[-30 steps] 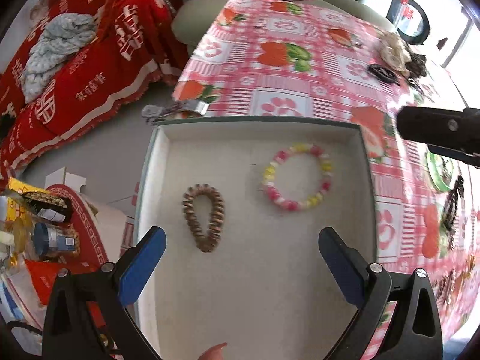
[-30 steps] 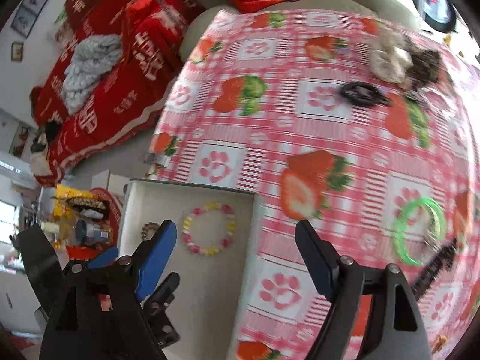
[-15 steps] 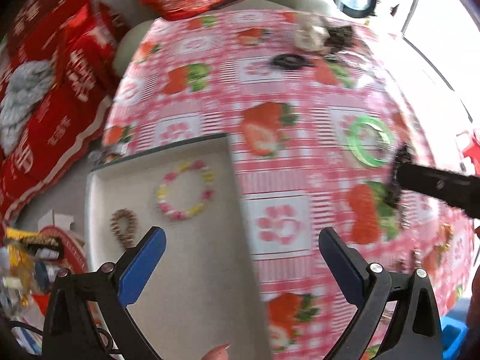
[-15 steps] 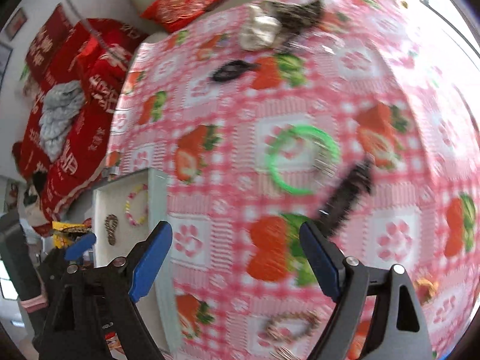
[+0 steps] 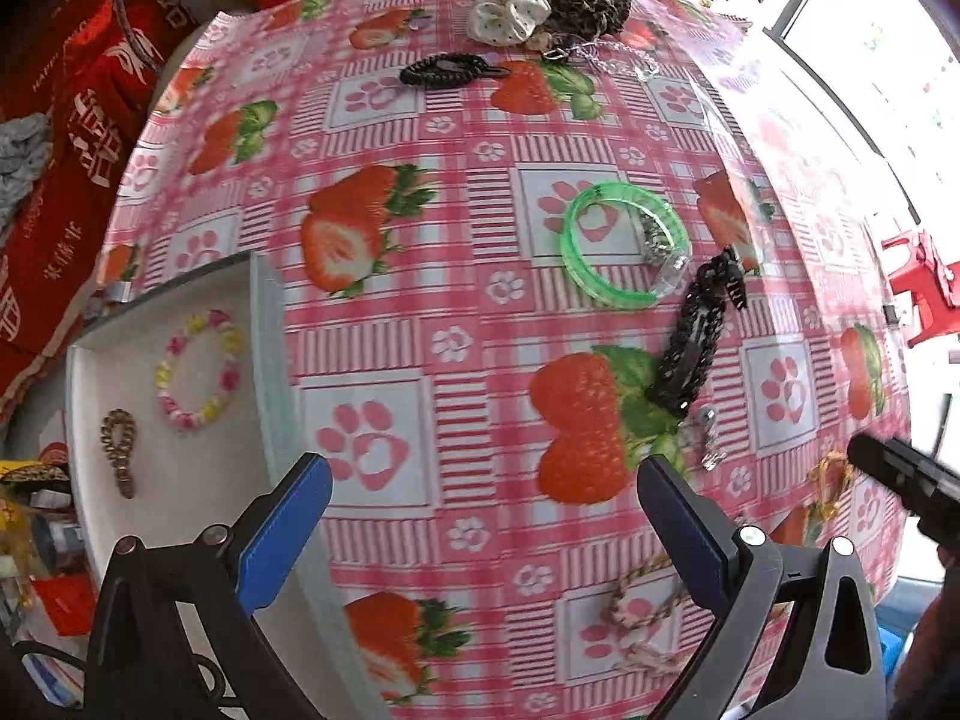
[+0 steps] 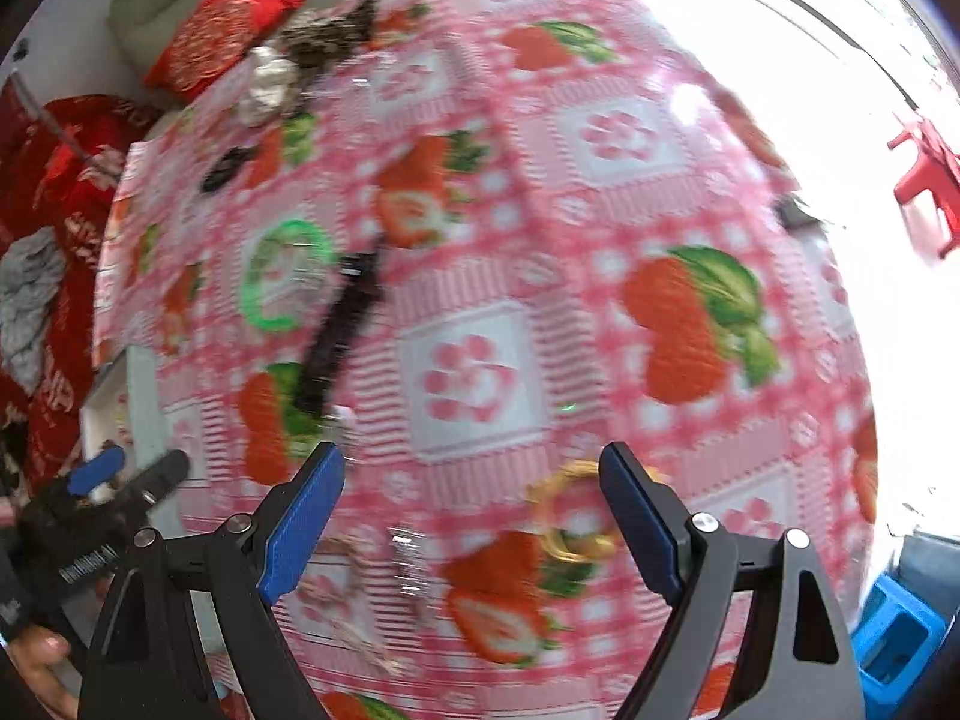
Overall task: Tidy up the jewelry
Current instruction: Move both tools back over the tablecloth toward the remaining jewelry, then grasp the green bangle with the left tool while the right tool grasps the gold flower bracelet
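Note:
A white tray (image 5: 180,498) at the table's left edge holds a pastel bead bracelet (image 5: 200,369) and a brown coil hair tie (image 5: 118,450). On the strawberry cloth lie a green bangle (image 5: 621,243), a black hair clip (image 5: 696,342), a small silver piece (image 5: 708,438), a braided cord (image 5: 645,606) and a gold ring (image 6: 573,513). My left gripper (image 5: 483,525) is open and empty beside the tray. My right gripper (image 6: 471,510) is open and empty over the cloth, with the gold ring just inside its right finger.
At the table's far end lie a black hair tie (image 5: 447,69), a white scrunchie (image 5: 507,15) and a leopard scrunchie (image 5: 591,0). A red-covered sofa (image 5: 66,138) stands to the left. A blue stool (image 6: 897,636) and a red stool (image 6: 927,177) are on the right.
Both grippers have swung right, away from the tray and over the cloth. The right gripper now hovers by the gold ring. Both stay open and empty.

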`<act>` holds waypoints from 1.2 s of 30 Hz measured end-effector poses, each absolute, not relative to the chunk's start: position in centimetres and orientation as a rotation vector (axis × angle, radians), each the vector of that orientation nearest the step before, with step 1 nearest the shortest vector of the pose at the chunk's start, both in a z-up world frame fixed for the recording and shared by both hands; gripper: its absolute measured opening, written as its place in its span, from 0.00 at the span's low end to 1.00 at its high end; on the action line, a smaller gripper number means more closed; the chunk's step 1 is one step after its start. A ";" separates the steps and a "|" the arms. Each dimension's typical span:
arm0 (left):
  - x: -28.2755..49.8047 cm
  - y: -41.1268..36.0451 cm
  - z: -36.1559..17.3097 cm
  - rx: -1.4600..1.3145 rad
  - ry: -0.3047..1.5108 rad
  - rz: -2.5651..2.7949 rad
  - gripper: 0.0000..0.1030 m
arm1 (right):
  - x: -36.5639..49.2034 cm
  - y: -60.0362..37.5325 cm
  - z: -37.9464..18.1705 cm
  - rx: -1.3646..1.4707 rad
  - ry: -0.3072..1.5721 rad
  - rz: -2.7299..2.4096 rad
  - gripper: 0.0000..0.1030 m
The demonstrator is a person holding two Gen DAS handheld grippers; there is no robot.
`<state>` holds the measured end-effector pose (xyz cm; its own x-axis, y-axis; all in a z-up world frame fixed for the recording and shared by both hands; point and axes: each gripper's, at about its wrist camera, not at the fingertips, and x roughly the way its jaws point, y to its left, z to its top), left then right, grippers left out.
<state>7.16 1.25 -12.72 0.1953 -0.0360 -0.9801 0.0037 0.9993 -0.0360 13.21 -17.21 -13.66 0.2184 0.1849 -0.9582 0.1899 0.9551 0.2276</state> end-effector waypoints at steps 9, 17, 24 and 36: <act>10.9 0.8 -13.7 -0.094 1.369 0.043 1.00 | 11.1 -21.6 -15.9 0.308 1.422 -0.105 0.86; 13.6 -0.3 -15.4 -0.080 1.361 0.058 1.00 | 10.3 -22.6 -17.3 0.254 1.453 -0.134 0.86; 15.6 -1.1 -17.0 -0.068 1.366 0.058 1.00 | 10.4 -22.0 -18.5 0.205 1.465 -0.121 0.85; 18.5 -2.5 -18.7 -0.028 1.357 0.044 0.91 | 11.3 -19.9 -19.6 0.124 1.447 -0.109 0.64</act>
<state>18.47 -2.47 -18.68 0.2113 0.0156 -0.9773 -0.0483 0.9988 0.0055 11.27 -19.91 -19.60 0.1206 0.0008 -0.9927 0.1490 0.9887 0.0189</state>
